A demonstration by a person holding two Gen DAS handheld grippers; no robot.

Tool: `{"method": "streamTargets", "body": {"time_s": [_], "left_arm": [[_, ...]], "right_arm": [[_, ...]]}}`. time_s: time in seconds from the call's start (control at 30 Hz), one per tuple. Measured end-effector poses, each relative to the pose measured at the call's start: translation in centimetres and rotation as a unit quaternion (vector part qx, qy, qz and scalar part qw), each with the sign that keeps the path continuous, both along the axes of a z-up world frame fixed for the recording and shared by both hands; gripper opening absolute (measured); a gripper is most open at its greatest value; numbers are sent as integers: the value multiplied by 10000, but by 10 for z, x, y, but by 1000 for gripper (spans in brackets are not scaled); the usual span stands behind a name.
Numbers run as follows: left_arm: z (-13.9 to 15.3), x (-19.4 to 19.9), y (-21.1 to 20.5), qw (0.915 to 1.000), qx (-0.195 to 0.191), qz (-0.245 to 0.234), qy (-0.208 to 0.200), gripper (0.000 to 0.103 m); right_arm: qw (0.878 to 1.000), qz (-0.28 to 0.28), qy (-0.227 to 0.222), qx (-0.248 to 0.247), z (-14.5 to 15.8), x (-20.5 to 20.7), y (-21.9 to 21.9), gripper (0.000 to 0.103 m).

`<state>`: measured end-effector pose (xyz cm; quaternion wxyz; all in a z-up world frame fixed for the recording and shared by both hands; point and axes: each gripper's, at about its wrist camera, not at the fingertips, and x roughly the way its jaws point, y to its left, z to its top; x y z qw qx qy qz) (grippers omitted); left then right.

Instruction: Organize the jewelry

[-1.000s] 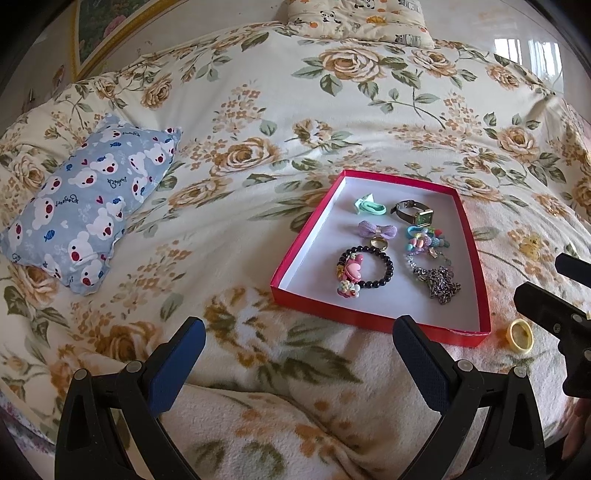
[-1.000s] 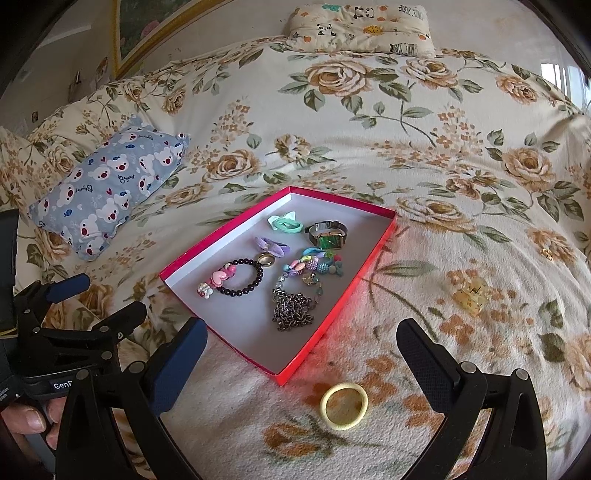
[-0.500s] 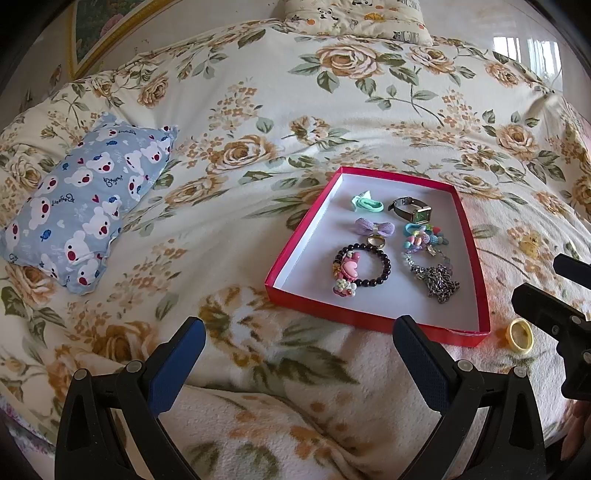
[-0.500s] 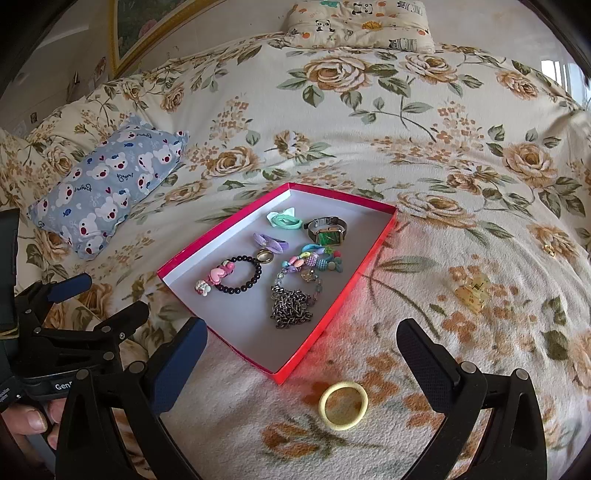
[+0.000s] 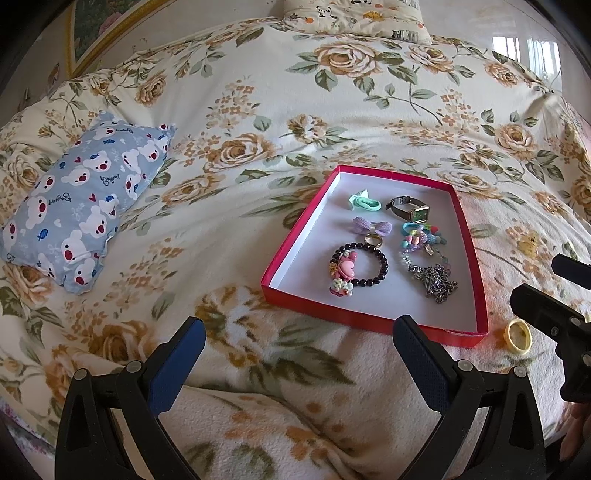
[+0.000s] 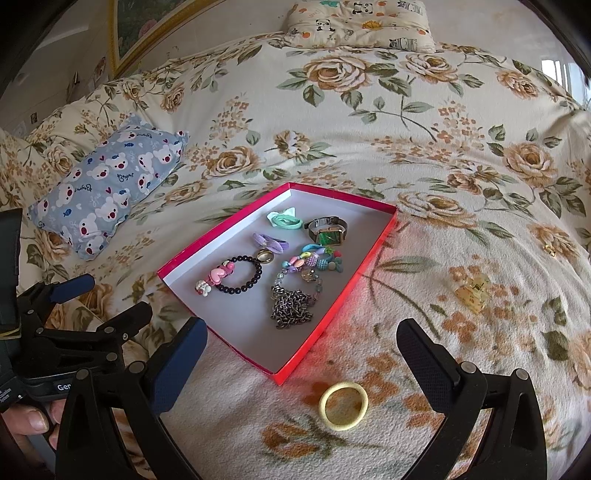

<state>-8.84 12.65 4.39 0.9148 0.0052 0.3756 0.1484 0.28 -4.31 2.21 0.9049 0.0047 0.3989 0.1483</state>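
A shallow red box (image 6: 373, 251) (image 5: 295, 242) with a white floor lies on the floral blanket. In it are a black bead bracelet (image 6: 240, 275) (image 5: 360, 267), a metal chain (image 6: 293, 310), a watch (image 6: 327, 230), hair ties and a ring. A yellow hair tie (image 6: 343, 405) (image 5: 519, 335) lies on the blanket outside the box, just ahead of my right gripper (image 6: 301, 356), which is open and empty. A yellow hair claw (image 6: 474, 291) lies farther right. My left gripper (image 5: 297, 354) is open and empty, near the box's front edge.
A blue bear-print pillow (image 5: 79, 206) (image 6: 107, 188) lies at the left. A panda-print pillow (image 6: 358, 24) rests at the bed's far end. A small gold item (image 6: 550, 251) lies on the blanket at the right. A hand (image 6: 29, 417) holds the left gripper's handle.
Both cameras have eased slightly back and down; the box and yellow hair tie sit a little lower in view. Nothing was taken hold of or let go.
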Motion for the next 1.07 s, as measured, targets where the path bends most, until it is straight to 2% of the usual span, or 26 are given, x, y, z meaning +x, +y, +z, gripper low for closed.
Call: {"method": "streamTargets", "body": {"time_s": [1.07], "left_arm": [[-1, 8, -7, 9999, -72, -115, 70, 102]], "right_arm": [[9999, 3, 119, 27, -11, 4, 2, 103]]}}
